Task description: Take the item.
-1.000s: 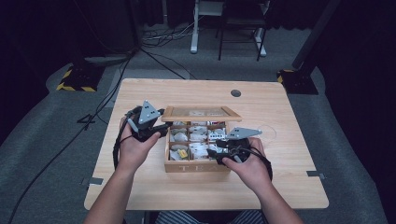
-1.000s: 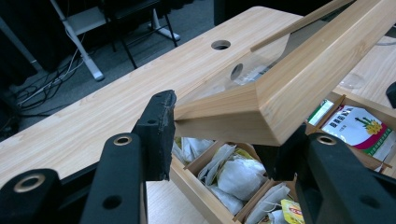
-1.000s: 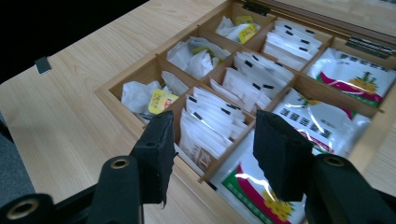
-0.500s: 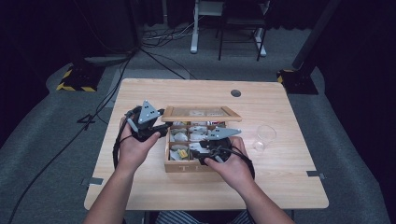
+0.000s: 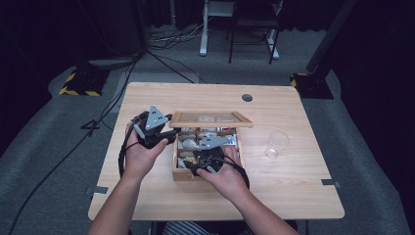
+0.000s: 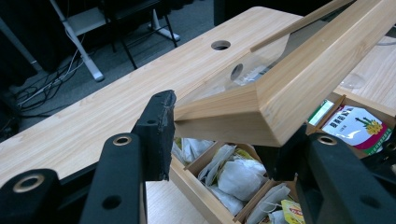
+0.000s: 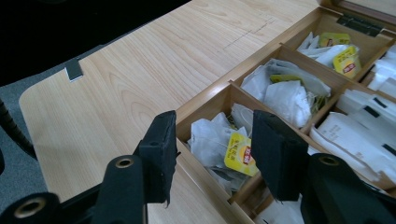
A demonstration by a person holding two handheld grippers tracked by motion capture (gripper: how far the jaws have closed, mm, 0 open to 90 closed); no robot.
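Two jaws of your right gripper (image 7: 212, 154) stand half apart, gripping nothing, with a tea bag (image 7: 219, 144) and its yellow tag between and just below their tips. That bag lies in the near left compartment of the box (image 5: 182, 174), straight ahead and down from the jaws, so the right hand (image 5: 222, 174) is plainly the nearer one; judging by this, a short drop along the jaws' own line would bring the pads to either side of the tag. The bag is crumpled, with no clear long axis. Your left gripper (image 6: 219, 130) is clamped on the corner of the lid (image 6: 280, 88), holding it raised and tilted above the far row of compartments. A glass (image 5: 277, 143) stands on the table (image 5: 147, 200), well apart to the right of the box.
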